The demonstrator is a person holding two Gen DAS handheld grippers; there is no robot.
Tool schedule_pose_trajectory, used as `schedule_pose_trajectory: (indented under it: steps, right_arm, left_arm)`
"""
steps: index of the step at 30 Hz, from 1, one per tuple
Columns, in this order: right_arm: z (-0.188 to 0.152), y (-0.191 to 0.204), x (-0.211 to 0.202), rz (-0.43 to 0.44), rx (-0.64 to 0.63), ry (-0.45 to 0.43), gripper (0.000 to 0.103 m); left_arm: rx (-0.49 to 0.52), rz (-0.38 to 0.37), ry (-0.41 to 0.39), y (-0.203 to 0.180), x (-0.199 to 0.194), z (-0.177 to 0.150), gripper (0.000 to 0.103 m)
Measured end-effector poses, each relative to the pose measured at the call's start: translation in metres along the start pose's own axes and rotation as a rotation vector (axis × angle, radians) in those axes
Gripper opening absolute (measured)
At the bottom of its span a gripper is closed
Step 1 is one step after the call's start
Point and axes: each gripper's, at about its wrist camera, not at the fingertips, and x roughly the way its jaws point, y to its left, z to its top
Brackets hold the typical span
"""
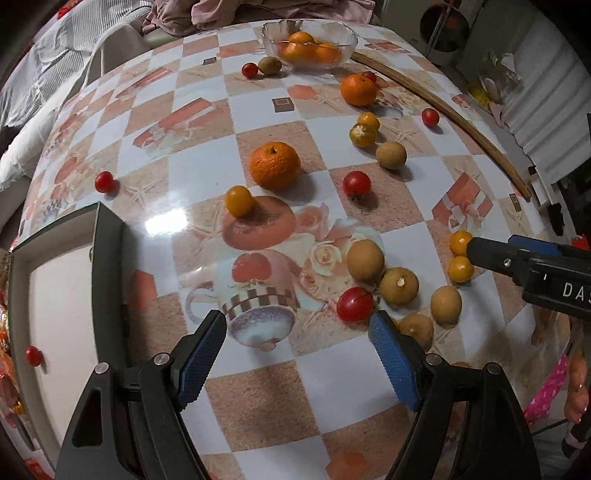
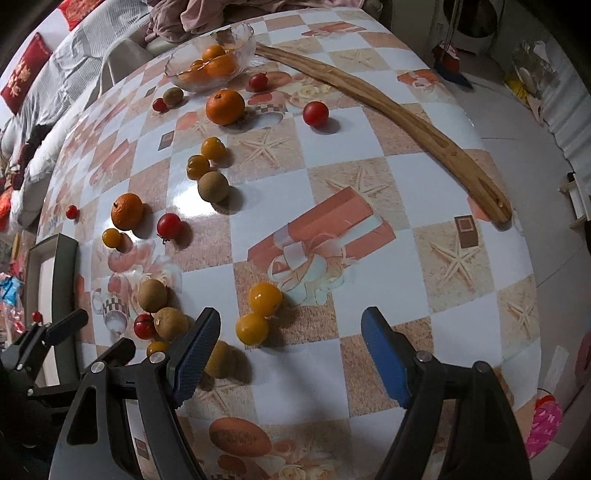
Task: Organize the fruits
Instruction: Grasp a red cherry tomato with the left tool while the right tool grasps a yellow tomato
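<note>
My left gripper [image 1: 297, 354] is spread wide over the checked tablecloth [image 1: 258, 402], nothing between its blue pads. Its right finger hides part of a brown longan [image 1: 419, 328], and beside me a tray [image 1: 107, 258] runs off the frame edge with one small red tomato [image 1: 33, 355] in it. My right gripper [image 2: 291, 354] is spread too and holds nothing; its left finger covers much of another longan [image 2: 225, 360]. Two yellow kumquats [image 2: 258, 312] lie touching each other just ahead of that gripper, nearer its left finger. Far across the table, the glass bowl [image 1: 345, 35] holds oranges [image 1: 306, 46]; I can't count them through the glass. A loose orange [image 1: 274, 165] sits well ahead of my left gripper.
</note>
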Motion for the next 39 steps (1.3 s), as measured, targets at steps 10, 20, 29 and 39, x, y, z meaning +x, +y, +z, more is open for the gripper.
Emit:
schedule_pose_trajectory:
  steps: [10, 20, 29, 39]
  right_arm:
    - [0.008, 0.005, 0.008, 0.022, -0.013, 0.008, 0.076]
    - [0.01, 0.014, 0.023, 0.005, -0.024, 0.045, 0.052]
    - [0.01, 0.025, 0.024, -0.033, -0.074, 0.052, 0.023]
    - [0.012, 0.02, 0.011, 0.042, -0.044, 0.03, 0.023]
  left_arm:
    - [-0.012, -0.002, 0.018, -0.009, 0.013, 0.008, 0.081]
    - [-0.038, 0.023, 0.037, -0.015, 0.019, 0.01, 0.065]
    - [-0.028, -0.001, 0.041, -0.026, 0.022, 0.013, 0.024]
    - [-0.108, -0.065, 0.029, -0.003, 0.005, 0.012, 0.024]
